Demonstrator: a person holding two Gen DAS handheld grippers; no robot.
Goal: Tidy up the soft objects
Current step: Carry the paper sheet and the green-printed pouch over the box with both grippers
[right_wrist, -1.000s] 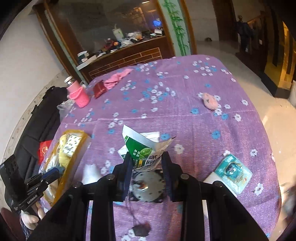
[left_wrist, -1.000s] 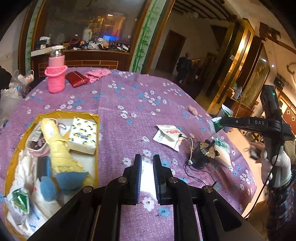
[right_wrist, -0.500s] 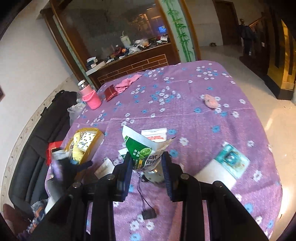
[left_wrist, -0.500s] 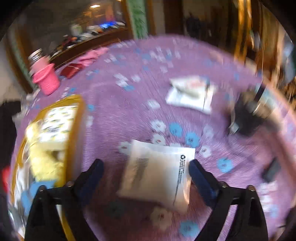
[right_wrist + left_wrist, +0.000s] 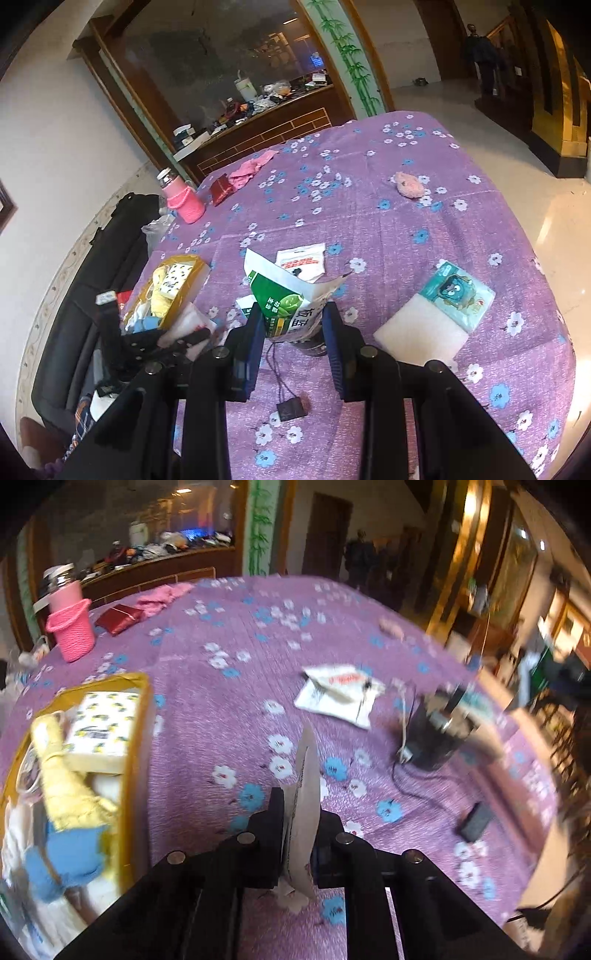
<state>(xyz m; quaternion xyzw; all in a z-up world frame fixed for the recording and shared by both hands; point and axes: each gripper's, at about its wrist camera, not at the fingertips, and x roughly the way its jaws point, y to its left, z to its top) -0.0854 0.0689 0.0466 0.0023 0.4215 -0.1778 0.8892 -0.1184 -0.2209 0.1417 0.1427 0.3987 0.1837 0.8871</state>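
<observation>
The left tongs [image 5: 300, 834] are clamped on a flat white packet [image 5: 306, 786], which stands on edge between the two fingers and sticks up above the purple flowered surface [image 5: 229, 709]. The right tongs [image 5: 293, 332] are closed on a green and white pouch [image 5: 284, 299], held up over a small dark round device [image 5: 432, 734] with a cord that sits on the cloth.

Just to the left of the white packet lies the yellow box [image 5: 142, 716], already holding a lemon-print tissue pack [image 5: 103, 723], a yellow and blue stuffed toy [image 5: 70, 805] and other soft white things. From this the step in hand looks like carrying: both soft packets are lifted and neither is in the box yet.

The left packet is the nearer one, so the next move likely calls for swinging it leftward over the box rim and lowering it onto the pile before letting go; being thin and limp, it could flop or catch on the rim if released too high. The pouch in the right tongs has farther to travel across the surface and must clear the device and its cord.

Still lying loose are a white sachet with red print [image 5: 303, 260], a blue cartoon tissue pack [image 5: 458, 295] on a white foam pad [image 5: 417, 332], and a small pink fuzzy thing [image 5: 408, 184] at the far side
</observation>
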